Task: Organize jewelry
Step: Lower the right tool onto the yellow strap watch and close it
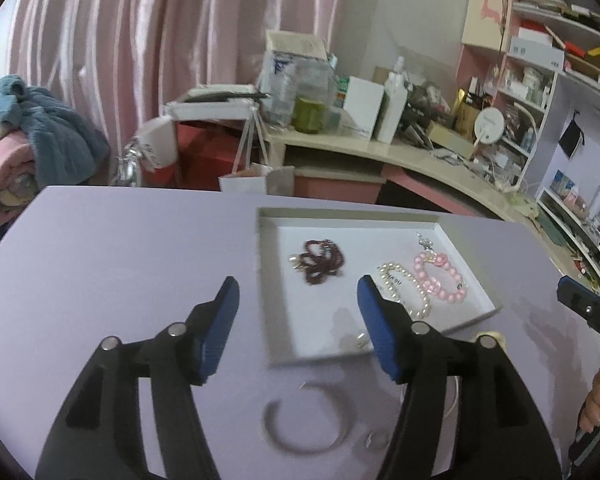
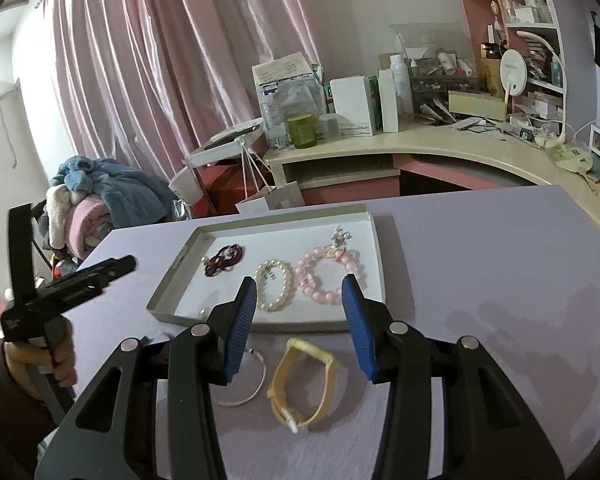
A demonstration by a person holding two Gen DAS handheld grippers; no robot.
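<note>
Nearest the right wrist lens, the right gripper (image 2: 300, 316) hangs with its blue pads spread wide and nothing between them, above a yellow watch (image 2: 302, 384) that lies on the purple table (image 2: 480, 264) just in front of the tray (image 2: 172, 276). Beside the watch, toward the left, lies a thin white bangle (image 2: 256, 384), partly hidden behind the gripper's left finger. The left gripper (image 1: 298, 312) is likewise wide open and empty; below it on the table lies a silver bangle (image 1: 304, 420), blurred, with a small ring (image 1: 374, 440) just beside it. The shallow white tray sits further back on the table and holds three pieces in a row, apart from each other: a dark red bead strand (image 2: 224, 260) bunched at the left, a pearl bracelet (image 2: 276, 284) in the middle, and a pink bead bracelet (image 2: 328, 276) at the right with a small silver charm (image 2: 340, 236) at its far edge. Behind the table stand a cluttered desk (image 2: 440, 144), pink curtains (image 2: 160, 60) and a pile of blankets (image 2: 100, 200).
</note>
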